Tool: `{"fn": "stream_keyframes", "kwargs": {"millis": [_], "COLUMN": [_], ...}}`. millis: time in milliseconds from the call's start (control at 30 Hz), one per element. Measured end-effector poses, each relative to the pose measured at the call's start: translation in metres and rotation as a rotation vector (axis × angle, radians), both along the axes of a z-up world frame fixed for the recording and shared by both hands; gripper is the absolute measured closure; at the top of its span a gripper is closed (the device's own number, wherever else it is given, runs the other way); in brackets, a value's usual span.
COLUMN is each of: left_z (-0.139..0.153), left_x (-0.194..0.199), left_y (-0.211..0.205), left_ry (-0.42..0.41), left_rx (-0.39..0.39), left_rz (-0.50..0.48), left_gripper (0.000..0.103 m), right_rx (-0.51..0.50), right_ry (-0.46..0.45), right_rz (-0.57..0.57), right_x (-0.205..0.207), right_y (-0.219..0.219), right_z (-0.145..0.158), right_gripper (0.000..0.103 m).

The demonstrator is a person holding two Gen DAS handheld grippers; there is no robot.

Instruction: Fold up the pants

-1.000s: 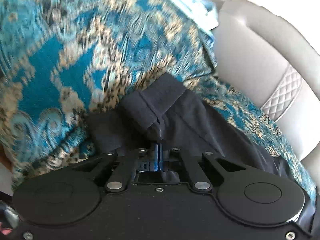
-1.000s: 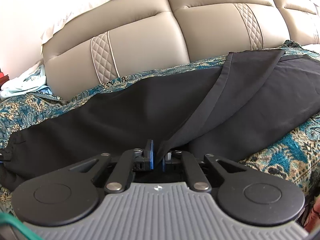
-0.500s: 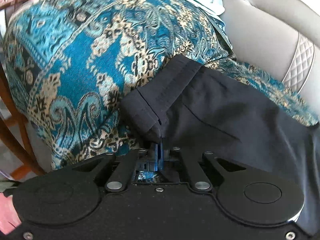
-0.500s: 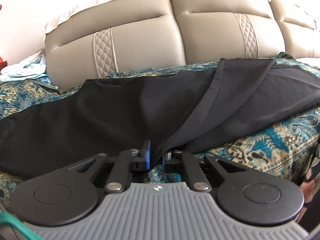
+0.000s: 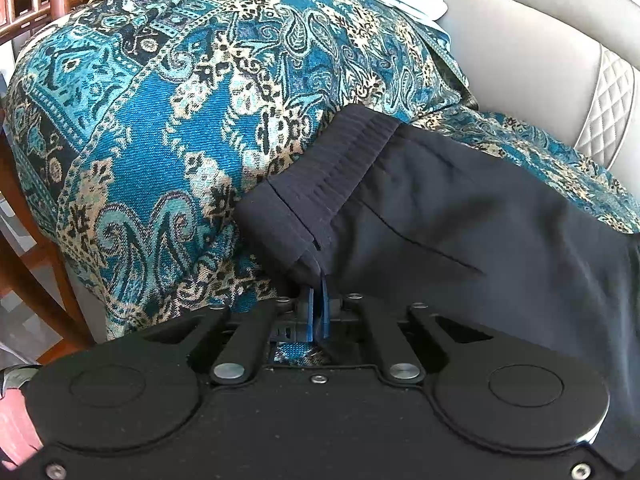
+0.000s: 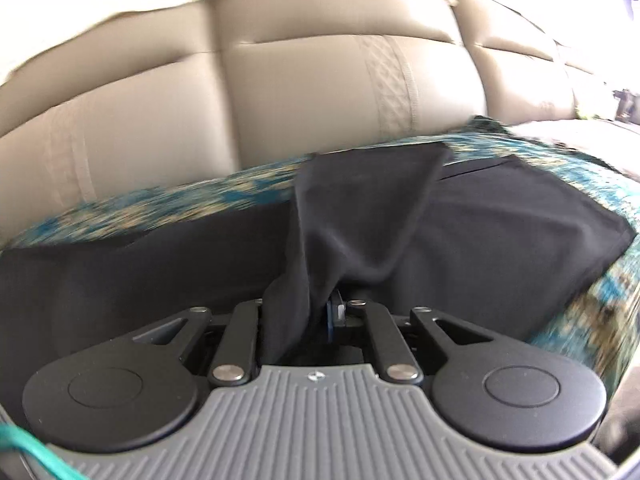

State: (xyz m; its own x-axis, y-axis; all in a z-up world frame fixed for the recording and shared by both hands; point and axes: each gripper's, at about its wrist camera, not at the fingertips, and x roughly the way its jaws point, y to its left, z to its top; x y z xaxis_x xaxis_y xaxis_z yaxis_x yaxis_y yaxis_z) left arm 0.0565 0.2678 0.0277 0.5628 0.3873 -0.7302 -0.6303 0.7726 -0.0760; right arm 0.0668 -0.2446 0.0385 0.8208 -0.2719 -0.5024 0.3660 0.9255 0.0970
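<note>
1. The pants (image 5: 460, 220) are dark, thin and limp; I judge them light and quick to sag or slide, so they need pinching at firm edges, not mid-panel.
2. The best hold looks to be the ribbed waistband (image 5: 336, 160), which is thicker and stiffer than the leg cloth (it should keep the fold line straight).
3. The pants lie stretched along the sofa seat on the patterned blue throw (image 5: 160, 120), with the beige backrest (image 6: 280, 92) behind them.
4. The left claw (image 5: 319, 312) is pressed tight on the near corner of the waistband; that band runs up and away from it toward the backrest.
5. The right claw (image 6: 320, 312) is clamped on a bunch of leg cloth (image 6: 360, 216) lifted off the rest of the pants, which hangs in a soft peak toward the backrest.
6. The right view is blurred, so I cannot tell exactly which edge of the leg it holds.
7. The far leg end (image 6: 560, 220) lies flat on the throw, away from the backrest's centre.
</note>
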Motion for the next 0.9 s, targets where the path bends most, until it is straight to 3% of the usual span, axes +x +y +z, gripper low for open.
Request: {"fn": "stream_keyframes", "kwargs": {"millis": [100, 167, 300, 433, 500, 600, 767, 900], "left_z": [0.0, -0.001, 0.0, 0.0, 0.0, 0.0, 0.0, 0.0], "left_x": [0.002, 0.004, 0.008, 0.011, 0.012, 0.013, 0.013, 0.015], "left_y": [0.0, -0.002, -0.007, -0.011, -0.013, -0.015, -0.016, -0.016], "left_ry": [0.008, 0.016, 0.039, 0.054, 0.064, 0.075, 0.074, 0.079], "left_rx": [0.009, 0.025, 0.056, 0.068, 0.082, 0.101, 0.102, 0.109], "left_rz": [-0.002, -0.005, -0.002, 0.005, 0.005, 0.004, 0.012, 0.014], "left_gripper": [0.097, 0.097, 0.097, 0.097, 0.097, 0.097, 0.097, 0.097], "right_rx": [0.048, 0.048, 0.035, 0.15, 0.145, 0.139, 0.26, 0.29], "right_ry": [0.013, 0.01, 0.02, 0.007, 0.011, 0.014, -0.018, -0.051], "right_rz": [-0.036, -0.04, -0.085, -0.178, -0.217, -0.293, -0.412, -0.508], "right_x": [0.018, 0.026, 0.038, 0.046, 0.05, 0.052, 0.031, 0.01], "right_y": [-0.044, -0.067, -0.103, -0.139, -0.151, -0.172, -0.215, -0.237], "right_z": [0.004, 0.006, 0.008, 0.014, 0.015, 0.017, 0.017, 0.018], "right_gripper": [0.067, 0.06, 0.059, 0.059, 0.059, 0.064, 0.076, 0.08]}}
